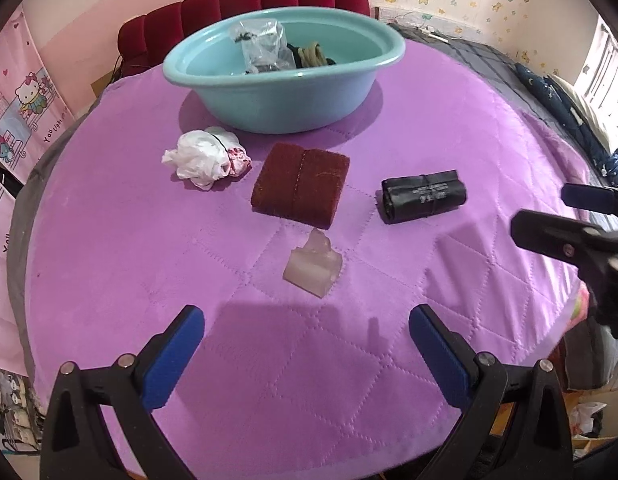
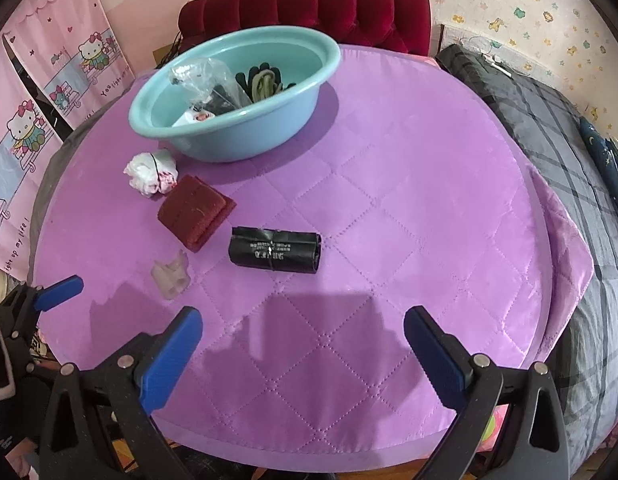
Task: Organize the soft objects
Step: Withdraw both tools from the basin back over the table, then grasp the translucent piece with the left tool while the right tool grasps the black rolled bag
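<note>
Covering the surface (image 1: 389, 360): a purple quilted cloth (image 1: 129, 240). Sitting at the far side: a teal basin (image 1: 269, 100). Lying near it: a crumpled white plastic bag (image 1: 205, 158), then a dark red scouring pad (image 1: 301, 184), a black roll of bags (image 1: 424, 196) apart to the right, and a translucent pale lump (image 1: 313, 266) nearest.

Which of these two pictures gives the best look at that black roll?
The right wrist view: the black roll lies near the middle, printed side facing the camera. In the left wrist view it sits farther right, its print smaller and harder to read.
</note>
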A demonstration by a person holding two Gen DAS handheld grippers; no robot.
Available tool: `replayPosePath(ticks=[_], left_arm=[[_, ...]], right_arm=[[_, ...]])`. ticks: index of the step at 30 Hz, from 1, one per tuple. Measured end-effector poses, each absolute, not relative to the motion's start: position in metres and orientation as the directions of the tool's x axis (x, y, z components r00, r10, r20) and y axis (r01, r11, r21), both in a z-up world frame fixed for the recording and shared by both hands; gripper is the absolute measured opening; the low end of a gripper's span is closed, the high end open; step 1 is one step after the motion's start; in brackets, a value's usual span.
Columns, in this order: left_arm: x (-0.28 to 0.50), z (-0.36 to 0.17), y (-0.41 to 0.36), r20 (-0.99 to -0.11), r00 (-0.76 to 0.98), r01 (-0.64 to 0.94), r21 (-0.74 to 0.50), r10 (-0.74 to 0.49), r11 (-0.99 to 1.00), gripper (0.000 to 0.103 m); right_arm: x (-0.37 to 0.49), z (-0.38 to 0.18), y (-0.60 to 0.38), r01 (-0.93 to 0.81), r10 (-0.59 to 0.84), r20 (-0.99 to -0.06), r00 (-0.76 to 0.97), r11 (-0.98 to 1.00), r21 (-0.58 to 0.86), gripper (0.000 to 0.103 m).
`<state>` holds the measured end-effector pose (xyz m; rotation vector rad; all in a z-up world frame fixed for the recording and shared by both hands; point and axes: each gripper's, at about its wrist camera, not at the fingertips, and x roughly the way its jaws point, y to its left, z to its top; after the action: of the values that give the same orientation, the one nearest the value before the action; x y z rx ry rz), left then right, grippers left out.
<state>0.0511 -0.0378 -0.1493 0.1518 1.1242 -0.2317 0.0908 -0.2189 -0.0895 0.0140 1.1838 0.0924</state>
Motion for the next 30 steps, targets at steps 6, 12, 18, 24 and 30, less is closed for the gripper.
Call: replayPosePath(ticks=[6,12,18,24,30], left_arm=[[0.072,-0.171,-0.037,-0.913,0.396,0.225,-0.011,-0.102,0.974,0.103],[0.088,-0.184,-0.036,-0.923,0.368,0.207,-0.039,-0.115,0.978,0.102],[0.095,-0.191,-0.044,-0.934,0.332,0.229,-0.059,-0.135,0.972,0.065],[0.094,-0.189,-0.053,-0.922,0.33,0.258,-0.116,-0.201,0.959,0.011],[0.094,-0.178,-0.047,-0.912,0.332,0.235,-0.166,-0.239,0.958,0.007]], right_arm=[[0.095,-0.104,-0.221,-0.081,0.081,-0.934,0.347,0.995,0.056,0.103],[0.099,-0.116,-0.228,-0.085,0.079,-0.942,0.327,0.995,0.054,0.103],[0.104,-0.122,-0.237,-0.078,0.079,-0.946,0.316,0.995,0.057,0.103],[0.11,-0.121,-0.236,-0.093,0.09,-0.944,0.317,0.994,0.064,0.103],[0.115,-0.122,-0.233,-0.108,0.104,-0.945,0.31,0.991,0.074,0.103]])
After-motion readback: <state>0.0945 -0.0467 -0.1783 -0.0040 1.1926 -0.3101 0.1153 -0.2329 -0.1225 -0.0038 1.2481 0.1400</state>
